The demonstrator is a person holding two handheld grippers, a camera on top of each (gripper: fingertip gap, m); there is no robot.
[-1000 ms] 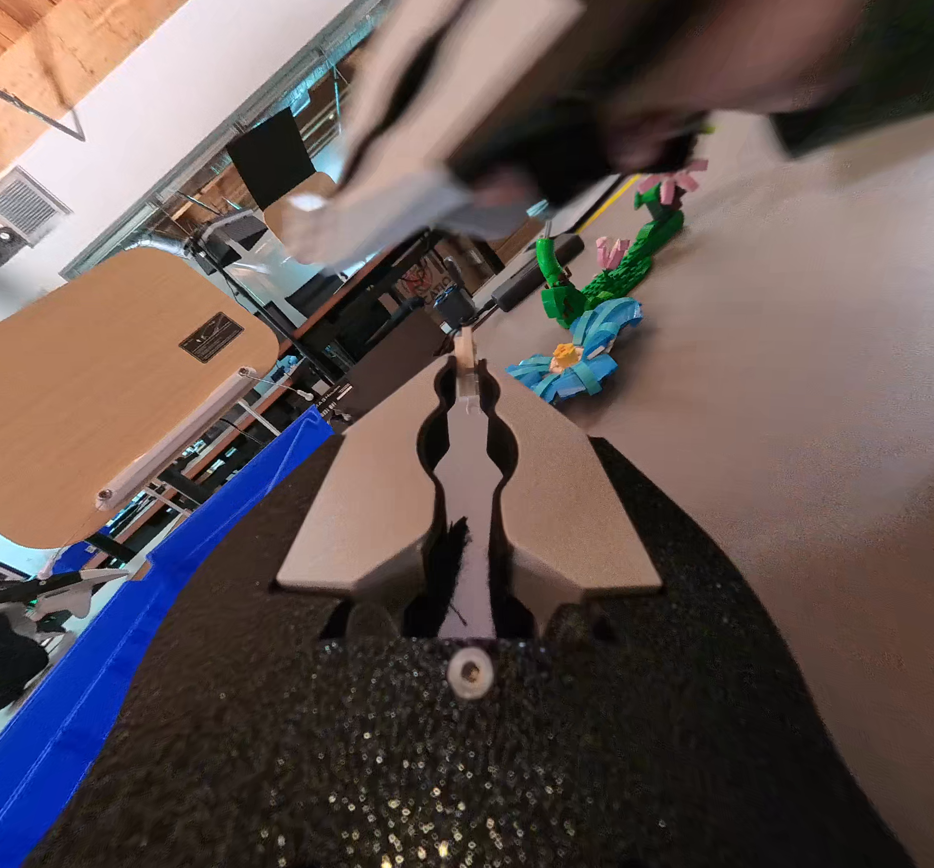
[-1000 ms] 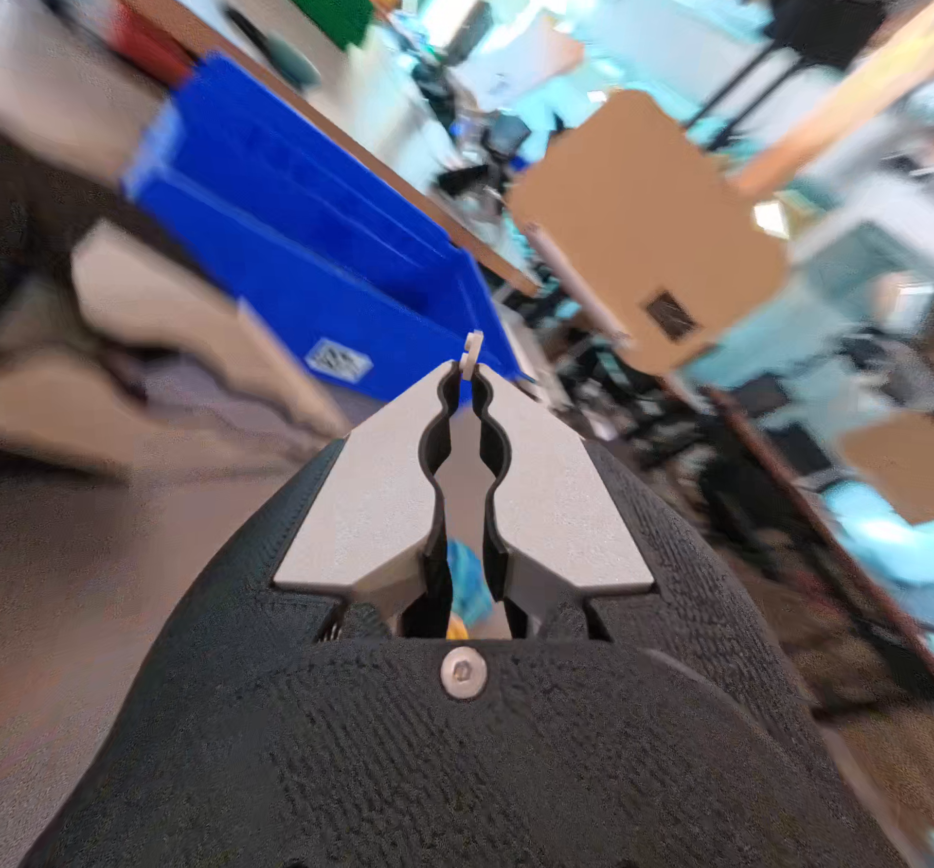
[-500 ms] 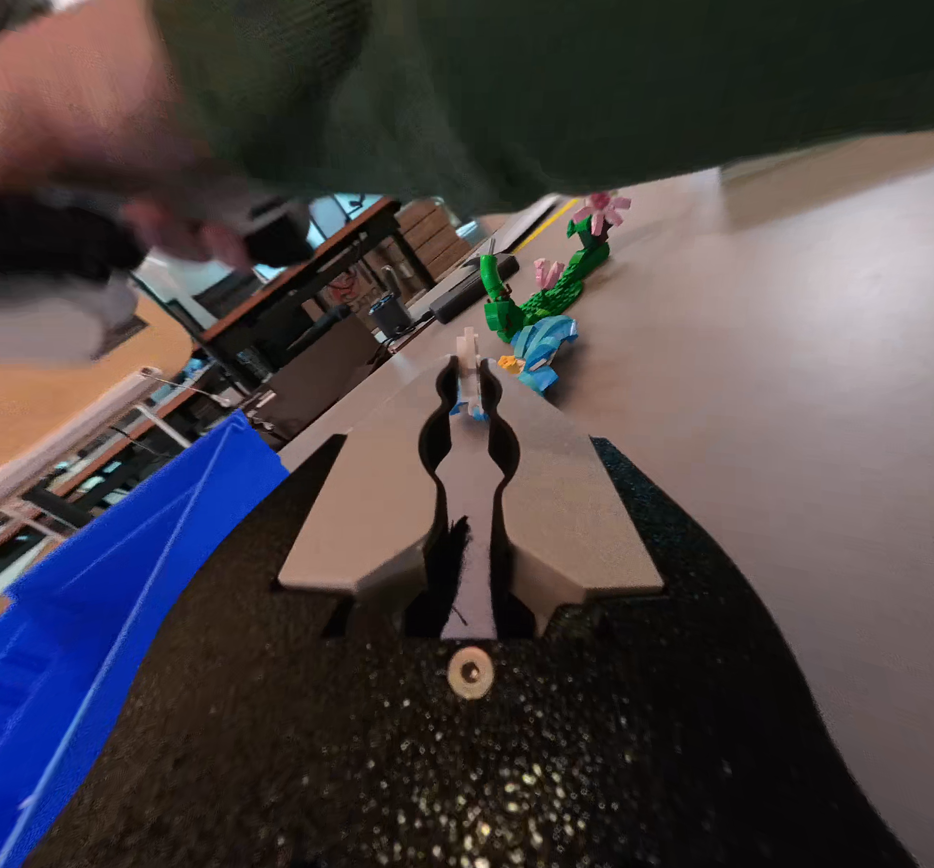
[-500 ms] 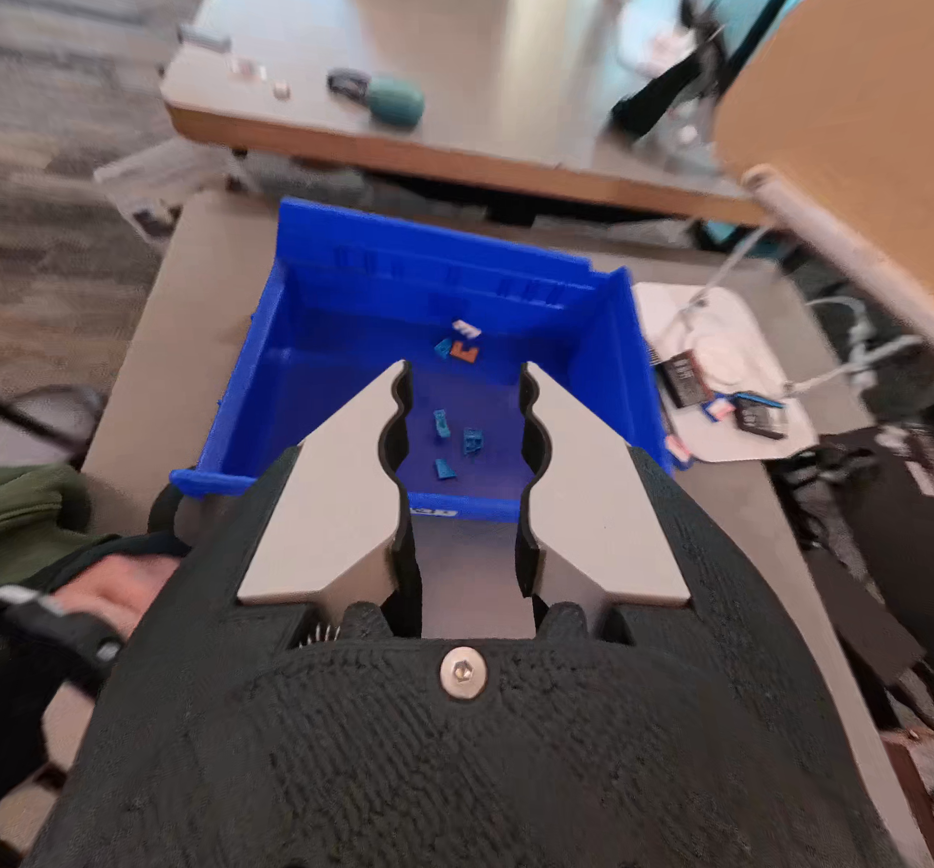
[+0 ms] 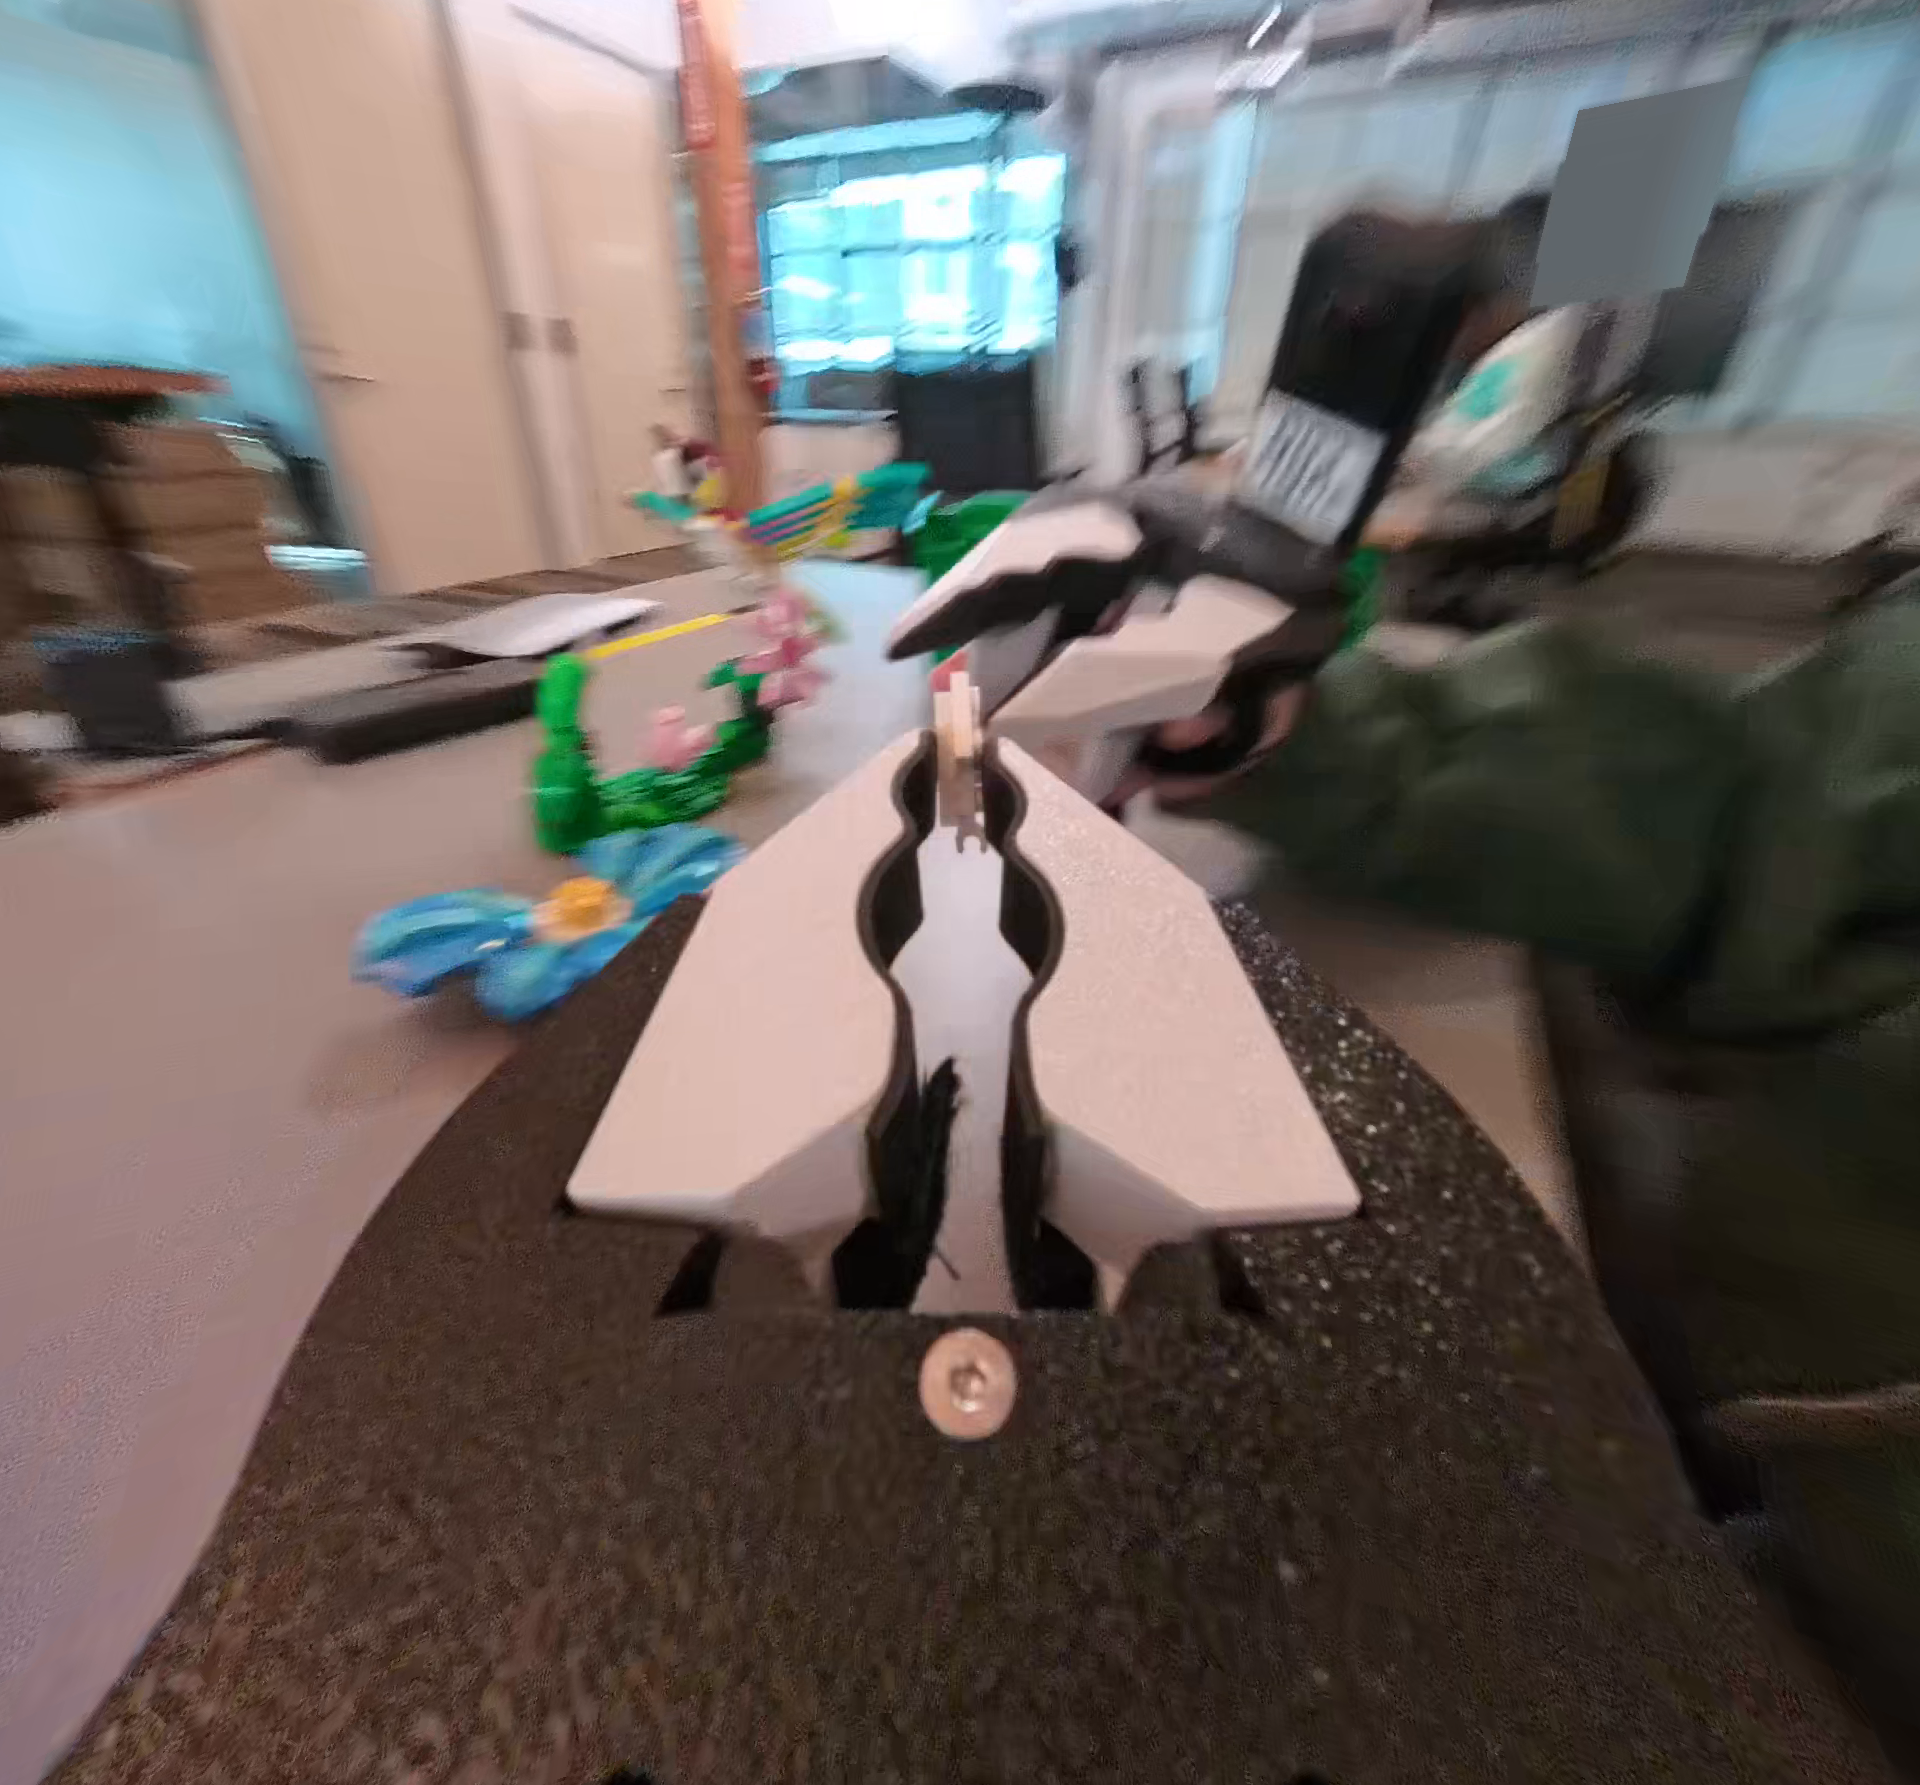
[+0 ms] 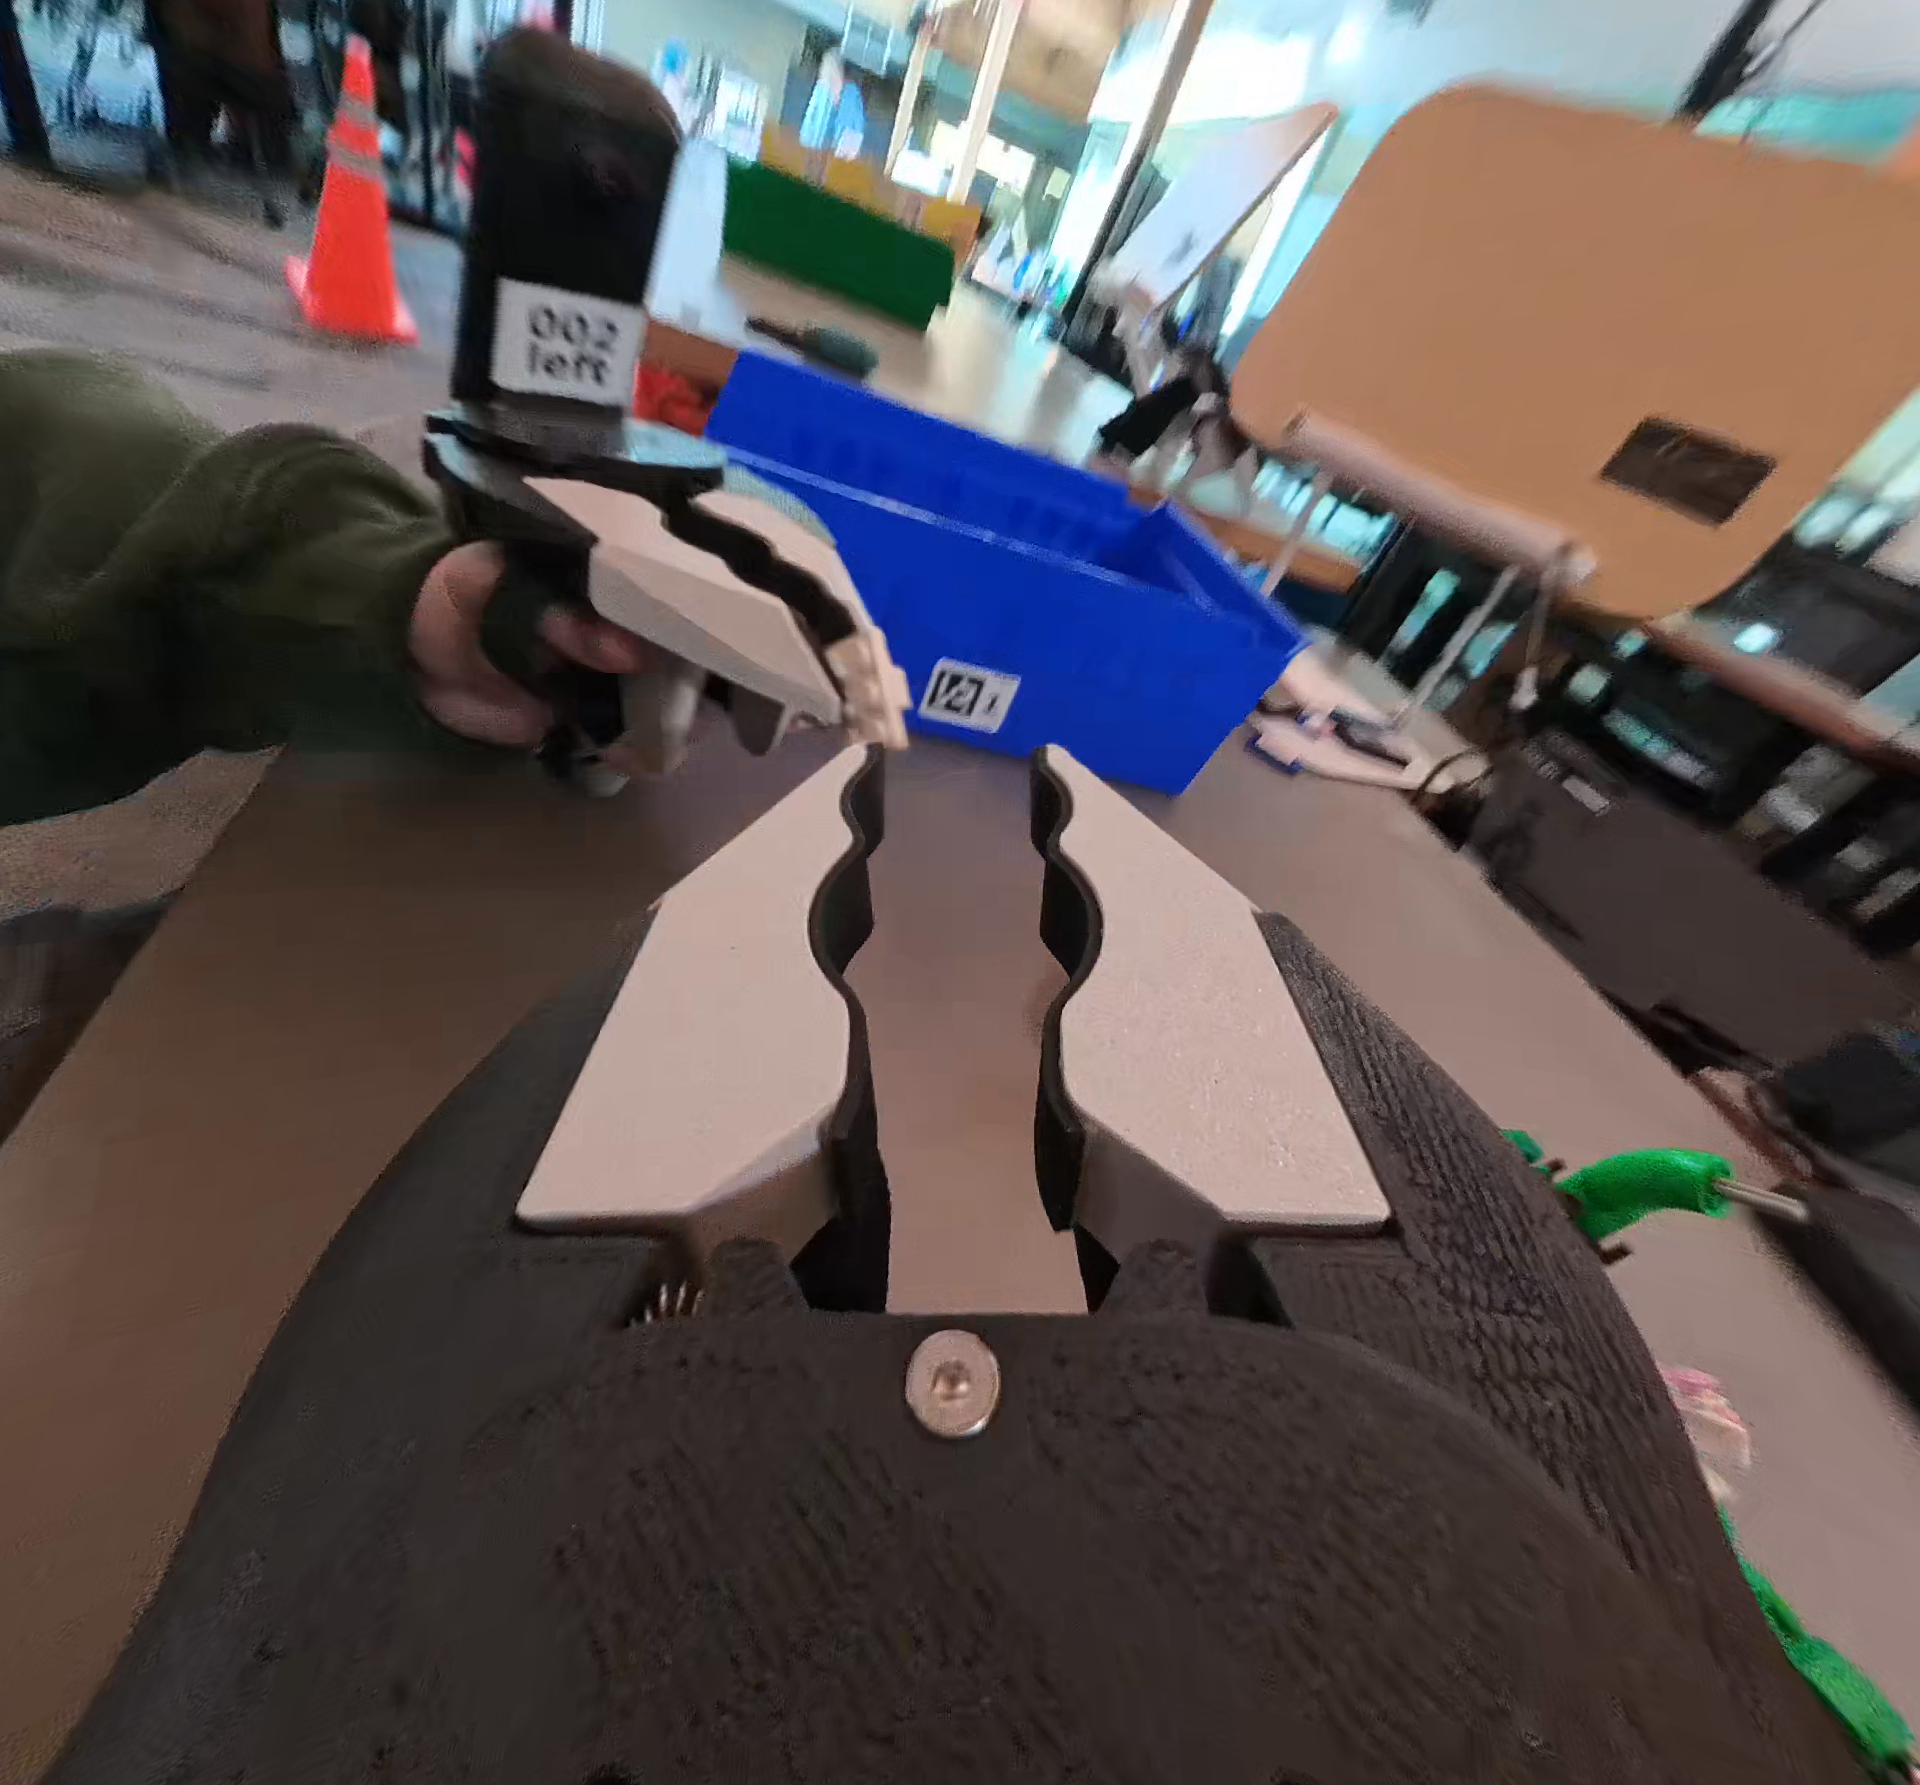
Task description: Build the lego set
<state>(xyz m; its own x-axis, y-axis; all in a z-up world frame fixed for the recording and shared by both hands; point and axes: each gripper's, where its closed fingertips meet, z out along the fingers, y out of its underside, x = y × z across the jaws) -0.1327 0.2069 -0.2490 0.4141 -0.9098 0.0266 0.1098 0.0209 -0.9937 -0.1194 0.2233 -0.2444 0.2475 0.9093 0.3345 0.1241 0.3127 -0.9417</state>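
My left gripper (image 5: 958, 748) is shut on a small cream brick piece (image 5: 956, 733) that sticks up from its tips. A blue brick flower (image 5: 540, 935) and a green brick stem with pink blossoms (image 5: 644, 769) lie on the table to its left. My right gripper (image 6: 956, 764) is open and empty, low over the grey table (image 6: 364, 956). A hand holds the left gripper (image 6: 883, 701) just left of the right gripper's tips. In the left wrist view the right gripper (image 5: 940, 665) hangs just behind the cream piece.
A blue bin (image 6: 1039, 582) stands on the table beyond both grippers. A green stem piece (image 6: 1642, 1190) lies at the right. An orange cone (image 6: 353, 208) stands on the floor far left. A tipped wooden tabletop (image 6: 1558, 333) is at the right. A green sleeve (image 5: 1558, 800) fills the right of the left wrist view.
My right gripper opened over the blue bin, released its small white piece there, and has swung back low over the table. My left gripper turned toward it, still holding its piece.
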